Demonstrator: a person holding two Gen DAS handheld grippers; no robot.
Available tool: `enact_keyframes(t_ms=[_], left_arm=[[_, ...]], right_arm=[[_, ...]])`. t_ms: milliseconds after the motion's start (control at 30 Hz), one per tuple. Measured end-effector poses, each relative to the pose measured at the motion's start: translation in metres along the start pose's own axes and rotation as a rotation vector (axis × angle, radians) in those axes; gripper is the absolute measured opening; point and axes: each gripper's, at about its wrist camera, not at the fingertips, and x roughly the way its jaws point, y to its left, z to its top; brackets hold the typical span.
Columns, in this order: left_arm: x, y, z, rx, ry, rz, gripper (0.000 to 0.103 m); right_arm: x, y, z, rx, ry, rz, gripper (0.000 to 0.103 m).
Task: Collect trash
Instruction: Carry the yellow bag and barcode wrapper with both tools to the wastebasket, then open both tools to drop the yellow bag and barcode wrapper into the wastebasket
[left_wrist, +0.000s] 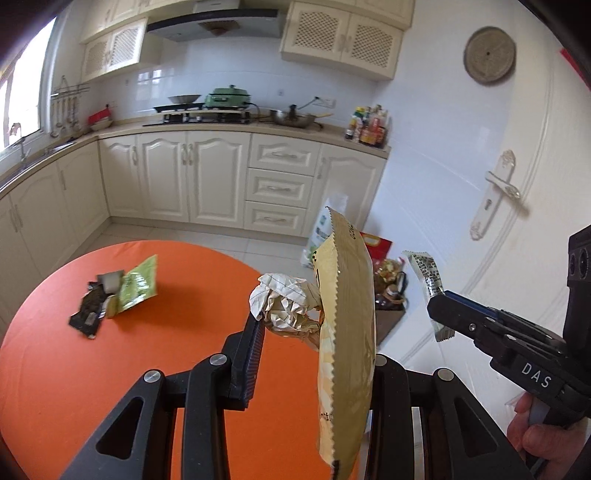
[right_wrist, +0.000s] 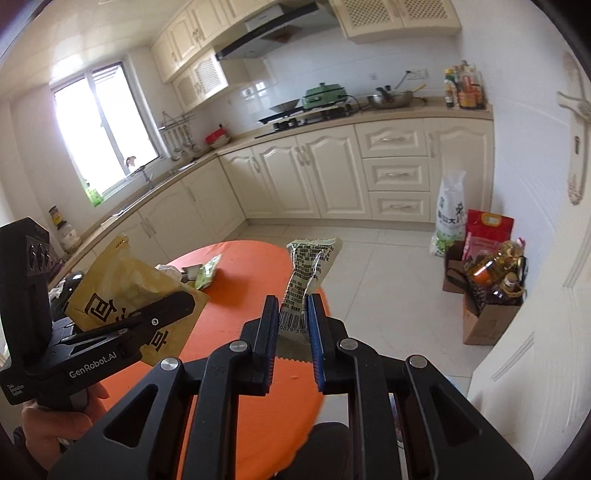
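Observation:
My left gripper (left_wrist: 314, 332) is shut on a crumpled ball of lined paper (left_wrist: 284, 306) and a yellow snack bag (left_wrist: 345, 332), held above the right edge of the orange round table (left_wrist: 147, 369). My right gripper (right_wrist: 291, 314) is shut on a white printed wrapper (right_wrist: 310, 266) with a barcode. The right gripper also shows in the left wrist view (left_wrist: 439, 306), holding the wrapper (left_wrist: 426, 273). A green packet (left_wrist: 136, 284), a black wrapper (left_wrist: 88, 310) and a small grey scrap (left_wrist: 110, 280) lie on the table's far left.
Cream kitchen cabinets (left_wrist: 207, 177) run along the back and left walls. A cardboard box of oil bottles (right_wrist: 487, 295), a red bag (right_wrist: 487, 225) and a white sack (right_wrist: 448, 214) stand on the floor by the white door (left_wrist: 498, 192).

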Motion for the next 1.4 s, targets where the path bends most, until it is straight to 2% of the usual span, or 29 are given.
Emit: enact_keyframes(t_ms=[167,267,400,667,767,800,900,967,1000,1033,1067,1100,1167,1200,1267,1333,1400], left_arm=[[0.053,-0.060,0.015,0.065,0.079,-0.114,0.032],[0.087,-0.089,0.017,0.097,0.136,-0.158,0.032],[0.135,-0.119,0.016,0.128,0.223,-0.181,0.032],[0.239,-0.166,0.016,0.184,0.429,-0.175,0.032],[0.284,-0.185,0.028,0.183,0.499,-0.173,0.032],[0.312,-0.185,0.049,0.185,0.515,-0.164,0.032],[0.344,-0.192,0.056,0.178,0.566,-0.159,0.036],[0.356,-0.197,0.056,0.188,0.578,-0.143,0.044],[0.360,-0.194,0.059,0.187,0.577,-0.134,0.055],[0.363,-0.190,0.057,0.186,0.573,-0.124,0.070],[0.365,-0.192,0.060,0.183,0.564,-0.115,0.075],[0.363,-0.187,0.055,0.182,0.554,-0.111,0.079],[0.362,-0.185,0.048,0.186,0.547,-0.092,0.080],[0.347,-0.181,0.043,0.186,0.542,-0.086,0.081],[0.340,-0.181,0.040,0.187,0.523,-0.073,0.082],[0.328,-0.178,0.036,0.192,0.496,-0.062,0.086],[0.313,-0.177,0.033,0.199,0.466,-0.058,0.091]], right_arm=[[-0.019,-0.064,-0.007,0.090,0.005,-0.116,0.016],[-0.019,-0.103,-0.017,0.142,0.028,-0.186,0.016],[-0.002,-0.150,-0.034,0.210,0.086,-0.233,0.016],[0.055,-0.218,-0.075,0.338,0.237,-0.234,0.016],[0.075,-0.236,-0.087,0.380,0.278,-0.224,0.016],[0.080,-0.240,-0.092,0.393,0.292,-0.222,0.017],[0.095,-0.256,-0.104,0.440,0.331,-0.216,0.021],[0.101,-0.267,-0.111,0.470,0.347,-0.226,0.032],[0.103,-0.272,-0.113,0.487,0.350,-0.226,0.038],[0.104,-0.277,-0.115,0.507,0.354,-0.233,0.056],[0.104,-0.280,-0.118,0.522,0.351,-0.237,0.067],[0.103,-0.283,-0.120,0.531,0.347,-0.240,0.069],[0.100,-0.286,-0.124,0.546,0.341,-0.245,0.074],[0.099,-0.287,-0.124,0.550,0.337,-0.250,0.077],[0.095,-0.286,-0.125,0.556,0.325,-0.264,0.094],[0.091,-0.283,-0.124,0.563,0.308,-0.275,0.103],[0.085,-0.279,-0.121,0.562,0.294,-0.296,0.103]])
